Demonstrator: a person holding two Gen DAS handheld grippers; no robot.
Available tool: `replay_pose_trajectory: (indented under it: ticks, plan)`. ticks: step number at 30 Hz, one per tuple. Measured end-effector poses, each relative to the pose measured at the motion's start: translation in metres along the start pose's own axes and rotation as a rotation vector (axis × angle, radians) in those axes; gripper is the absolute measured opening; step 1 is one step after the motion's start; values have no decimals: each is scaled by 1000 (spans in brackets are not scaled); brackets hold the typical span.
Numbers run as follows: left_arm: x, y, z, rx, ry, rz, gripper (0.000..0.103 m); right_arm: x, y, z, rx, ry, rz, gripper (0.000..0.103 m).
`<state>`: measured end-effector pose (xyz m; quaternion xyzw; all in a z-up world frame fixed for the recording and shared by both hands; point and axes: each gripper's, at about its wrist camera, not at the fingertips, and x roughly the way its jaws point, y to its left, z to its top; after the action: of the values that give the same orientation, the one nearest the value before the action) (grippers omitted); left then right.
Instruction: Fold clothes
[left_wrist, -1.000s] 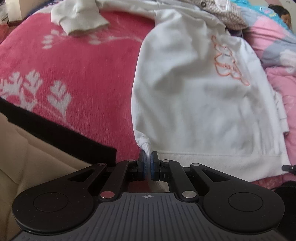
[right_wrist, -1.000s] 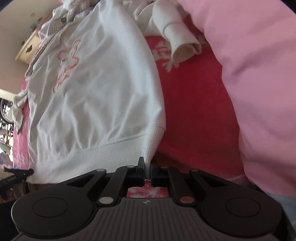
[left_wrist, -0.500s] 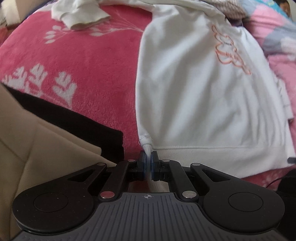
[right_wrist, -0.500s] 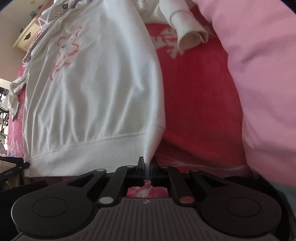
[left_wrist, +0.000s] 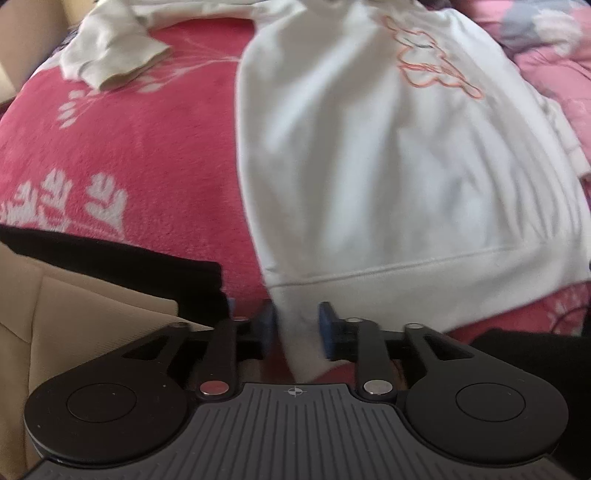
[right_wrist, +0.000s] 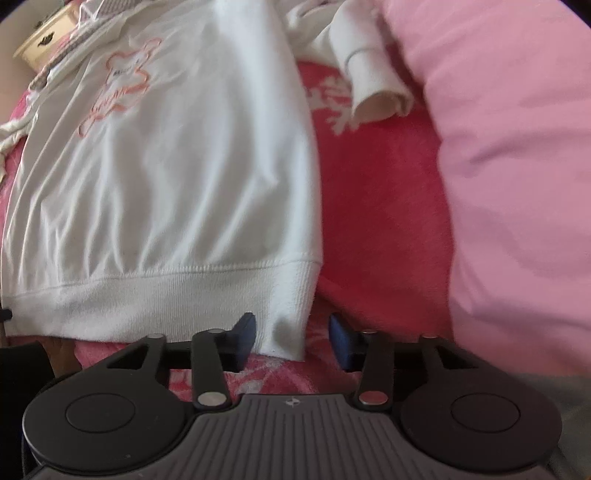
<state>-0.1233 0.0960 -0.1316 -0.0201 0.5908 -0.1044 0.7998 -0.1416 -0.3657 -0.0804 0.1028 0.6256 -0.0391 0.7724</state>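
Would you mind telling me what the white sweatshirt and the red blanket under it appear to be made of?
The white sweatshirt looks like a soft cotton-type knit, matte; its hem band shows fine vertical ribbing and a stitched seam. The exact fibre cannot be told. The red blanket looks like plush fleece: fuzzy, short-piled, with a white leaf pattern in the pile.

Your sweatshirt lies flat on the blanket, hem nearest you. In the left view its sleeve cuff lies at ten o'clock; in the right view a quilt lies at three o'clock.
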Motion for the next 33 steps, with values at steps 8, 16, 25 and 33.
replay_pose_trajectory:
  ticks: [8, 16, 25, 33]
  plan:
    - [-32, -7, -1, 47, -38, 4, 59, -44, 2, -14, -40, -190, -38, 51]
    - [-76, -7, 15, 32, -192, 24, 60, -47, 45, -9, -188, -381, 121, 45]
    - [8, -27, 14, -16, -74, -136, 59, 44, 55, -7, -162, -115, 117, 33]
    - [-4, -27, 26, -17, -77, -164, 59, 4, 33, 2, -102, -291, 177, 30]
